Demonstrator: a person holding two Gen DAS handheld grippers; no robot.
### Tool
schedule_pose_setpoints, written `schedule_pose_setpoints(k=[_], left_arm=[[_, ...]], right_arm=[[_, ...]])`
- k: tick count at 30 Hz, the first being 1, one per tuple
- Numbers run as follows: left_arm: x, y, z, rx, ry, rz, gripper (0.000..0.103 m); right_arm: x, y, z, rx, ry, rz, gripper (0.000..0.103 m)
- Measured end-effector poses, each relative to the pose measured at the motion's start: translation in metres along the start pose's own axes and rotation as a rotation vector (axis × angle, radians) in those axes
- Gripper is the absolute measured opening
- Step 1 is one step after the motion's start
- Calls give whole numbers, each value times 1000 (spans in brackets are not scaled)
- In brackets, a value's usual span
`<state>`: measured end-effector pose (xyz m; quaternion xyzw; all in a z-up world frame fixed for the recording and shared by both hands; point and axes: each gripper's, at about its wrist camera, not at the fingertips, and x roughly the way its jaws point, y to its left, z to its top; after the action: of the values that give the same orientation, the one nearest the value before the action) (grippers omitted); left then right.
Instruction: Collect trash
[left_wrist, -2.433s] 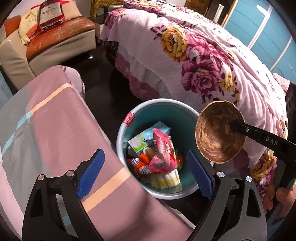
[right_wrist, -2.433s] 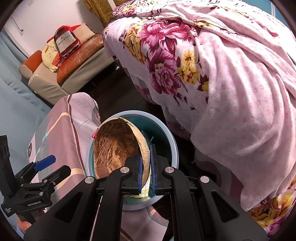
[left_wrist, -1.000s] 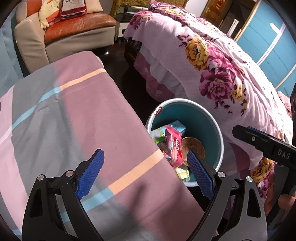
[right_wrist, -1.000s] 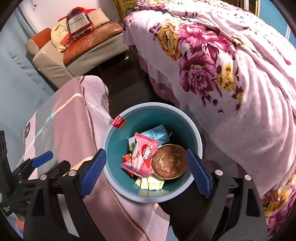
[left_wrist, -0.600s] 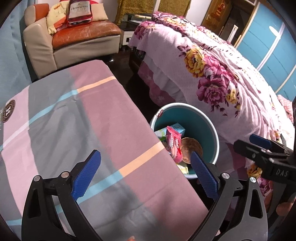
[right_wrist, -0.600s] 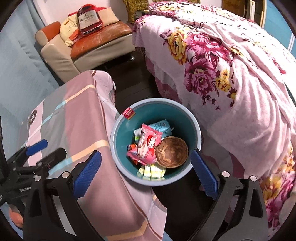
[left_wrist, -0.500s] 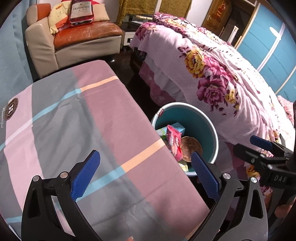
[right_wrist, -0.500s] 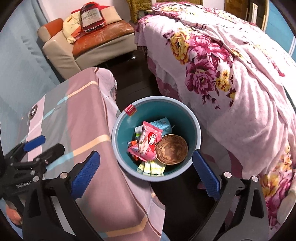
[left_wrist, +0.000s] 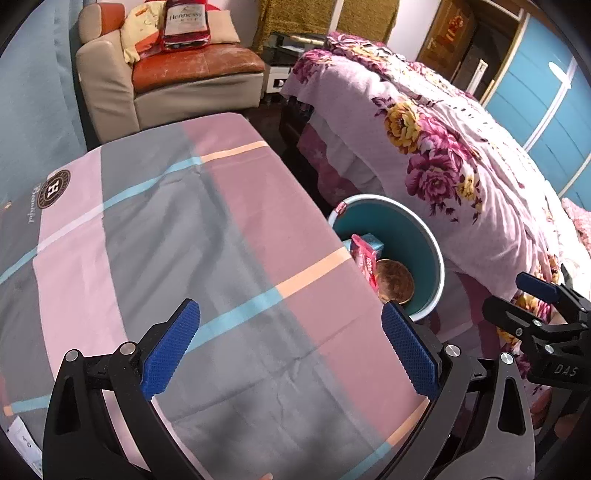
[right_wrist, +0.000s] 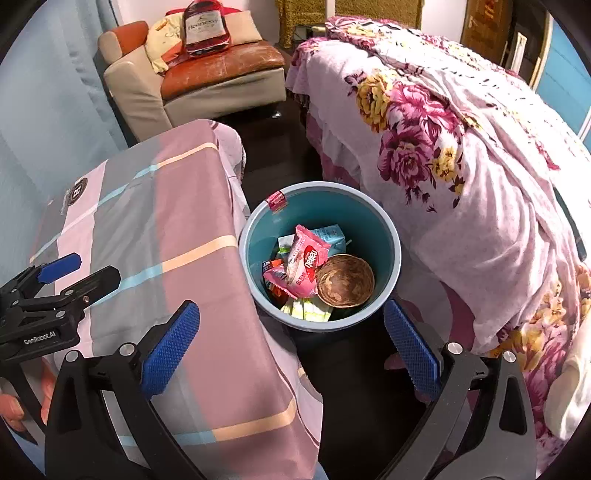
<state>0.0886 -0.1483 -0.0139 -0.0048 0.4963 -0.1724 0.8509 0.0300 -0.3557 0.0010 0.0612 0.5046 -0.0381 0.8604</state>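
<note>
A teal trash bin (right_wrist: 391, 236) stands on the dark floor between the table and the bed; it also shows in the left wrist view (left_wrist: 424, 236). Inside lie a brown woven bowl (right_wrist: 345, 280), a pink snack wrapper (right_wrist: 306, 258), a light blue carton (right_wrist: 330, 234) and other wrappers. My right gripper (right_wrist: 291, 341) is open and empty, held above the bin's near side. My left gripper (left_wrist: 291, 347) is open and empty above the striped tablecloth (left_wrist: 184, 240). Each gripper shows in the other's view, the left (right_wrist: 70, 273) and the right (left_wrist: 528, 295).
The table with the pink, grey and blue striped cloth (right_wrist: 166, 221) sits left of the bin. A bed with a pink floral cover (right_wrist: 461, 147) is on the right. A beige and orange armchair (right_wrist: 207, 74) with a bottle-shaped cushion (right_wrist: 205, 26) stands at the back.
The right gripper opened and the brown bowl dropped into the bin. Both grippers then drew back and up; the left now looks over the tablecloth.
</note>
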Motion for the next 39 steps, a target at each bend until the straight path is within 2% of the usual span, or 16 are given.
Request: schedule_pose_setpoints(k=[12,25,33,39], left_arm=[[-5,8,-13,-11,-4,35,99],[2,12,-14,-15,-1,67,99],[5,9,-14,11,-27,110,99],[7,8,-15,13,-23,111,99]], right_arm=[[-1,9,-6,-13,6,29,96],[16,11,-8,-9,40,66,96],[26,7,-5,2,54,69,96],[31,6,-4,-1,59,71,96]])
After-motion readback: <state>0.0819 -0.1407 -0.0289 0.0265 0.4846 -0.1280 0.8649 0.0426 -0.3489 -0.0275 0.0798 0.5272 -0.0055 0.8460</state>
